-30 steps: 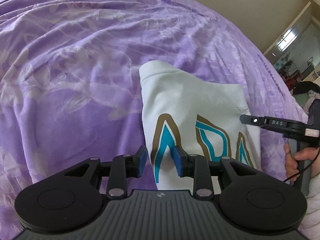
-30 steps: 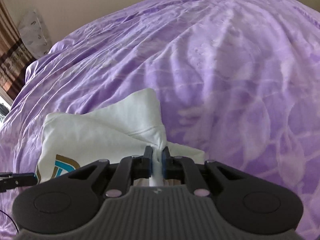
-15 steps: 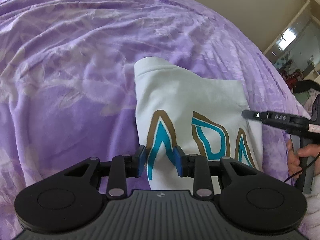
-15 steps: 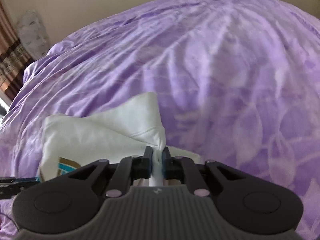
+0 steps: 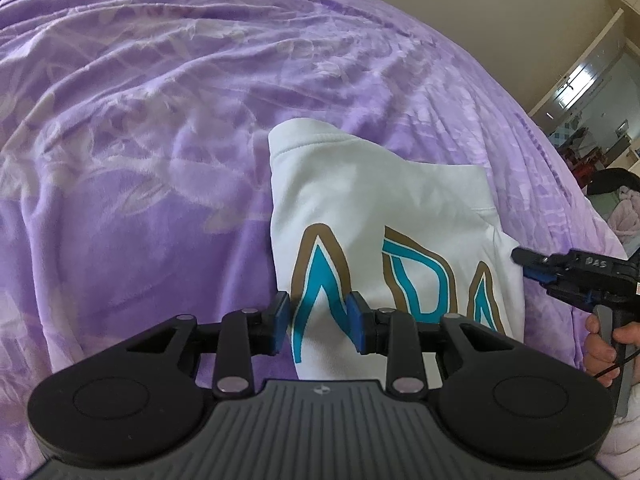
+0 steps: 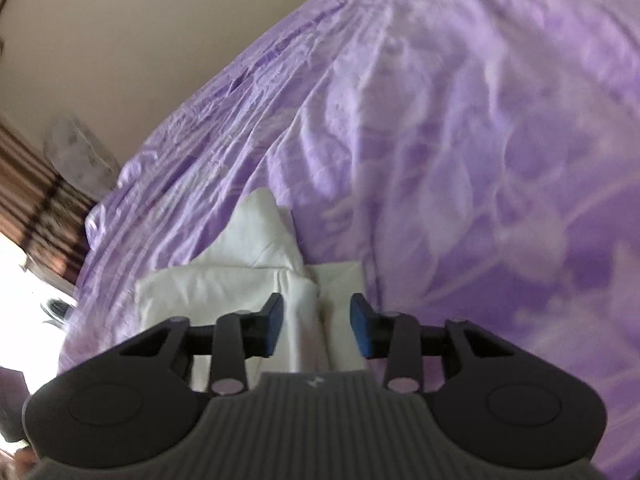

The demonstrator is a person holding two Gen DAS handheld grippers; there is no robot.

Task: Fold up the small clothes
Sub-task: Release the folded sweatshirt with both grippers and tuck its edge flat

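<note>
While folded white shirt [image 5: 384, 208] lies on crinkled purple bedspread [image 5: 160, 120] | both jaws apart, right's just opened.

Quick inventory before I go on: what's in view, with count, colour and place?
Shirt: one, white with teal and brown letters, folded on the bed.
Bedcover: one, purple with pale leaf print, under everything.
Curtain: one, brown striped, far left of right view.
Wall: beige, behind the bed.
Left claw: black with blue pads, open over the shirt's near edge.
Right claw: open, jaws just been opening, shirt fold between them, unpressed.
Hand: one, holding the right claw.
</note>
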